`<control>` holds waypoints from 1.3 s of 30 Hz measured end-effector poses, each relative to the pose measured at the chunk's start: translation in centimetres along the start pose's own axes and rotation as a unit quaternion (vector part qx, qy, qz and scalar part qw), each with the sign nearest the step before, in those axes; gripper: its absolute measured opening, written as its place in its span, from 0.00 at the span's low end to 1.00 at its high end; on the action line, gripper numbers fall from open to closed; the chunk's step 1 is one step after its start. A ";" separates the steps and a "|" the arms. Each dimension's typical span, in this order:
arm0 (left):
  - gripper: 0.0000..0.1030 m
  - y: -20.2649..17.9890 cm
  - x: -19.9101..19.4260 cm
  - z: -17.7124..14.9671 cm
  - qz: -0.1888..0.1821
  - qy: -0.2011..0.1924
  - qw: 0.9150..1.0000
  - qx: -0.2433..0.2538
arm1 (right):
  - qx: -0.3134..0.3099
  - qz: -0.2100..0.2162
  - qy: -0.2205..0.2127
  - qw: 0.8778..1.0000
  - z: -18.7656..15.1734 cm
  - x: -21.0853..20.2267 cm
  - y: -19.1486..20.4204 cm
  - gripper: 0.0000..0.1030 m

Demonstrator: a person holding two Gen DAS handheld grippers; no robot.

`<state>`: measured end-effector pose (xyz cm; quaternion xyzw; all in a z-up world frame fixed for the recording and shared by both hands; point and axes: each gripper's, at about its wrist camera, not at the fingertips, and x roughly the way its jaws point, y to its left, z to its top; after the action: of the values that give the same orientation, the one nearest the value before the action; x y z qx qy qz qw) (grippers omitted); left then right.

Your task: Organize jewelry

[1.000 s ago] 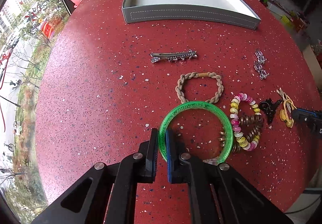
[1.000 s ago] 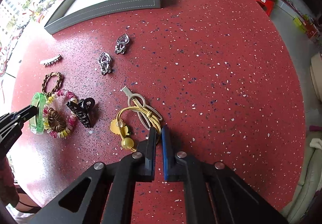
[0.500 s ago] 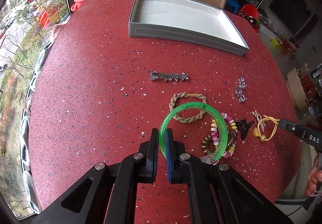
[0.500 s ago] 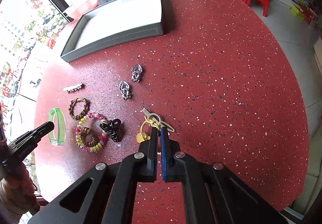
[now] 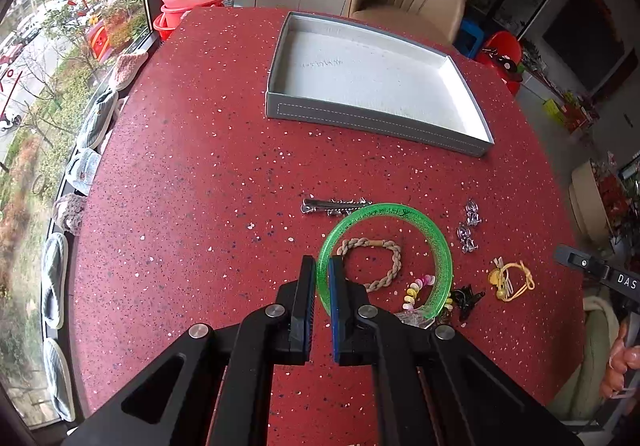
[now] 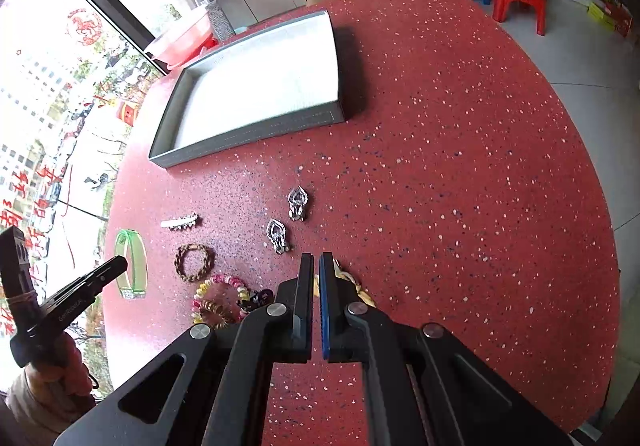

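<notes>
On the speckled red bench [image 5: 192,165] my left tool [image 5: 322,278] is clamped on the rim of a translucent green bangle [image 5: 440,246], glittery and smooth, held clear of the surface above the other pieces. Through its ring I see a braided rope bracelet [image 5: 384,246], tan and coarse. Beyond it lies a slim metal hair clip [image 5: 336,205] with small stones. Two silvery teardrop earrings [image 6: 296,201] lie near each other at mid-bench. A beaded pastel bracelet [image 6: 224,282] and a brown coil hair tie [image 6: 216,310] lie together, with a black claw clip [image 5: 466,296] just beside them.

My right tool [image 6: 316,266] has its pads nearly together on a yellow elastic cord [image 5: 516,278] with a yellow bead; I cannot tell from its own view how firmly it grips. Both tools point forward and down over the near edge.

Farther back stands a grey rectangular tray [image 5: 360,117], stitched along its wall, with a white textured lining.
</notes>
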<state>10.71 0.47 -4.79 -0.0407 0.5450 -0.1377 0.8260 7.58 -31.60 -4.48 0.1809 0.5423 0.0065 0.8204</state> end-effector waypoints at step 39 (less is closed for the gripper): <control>0.24 -1.8 2.3 1.1 0.008 0.010 1.000 -0.012 | -0.132 -0.069 0.124 0.981 -0.8 9.8 0.9 0.04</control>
<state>12.22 -1.94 -5.96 -0.0448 0.5548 -0.1248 0.8213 11.12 -28.54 -13.22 0.0306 0.6452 0.0435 0.7622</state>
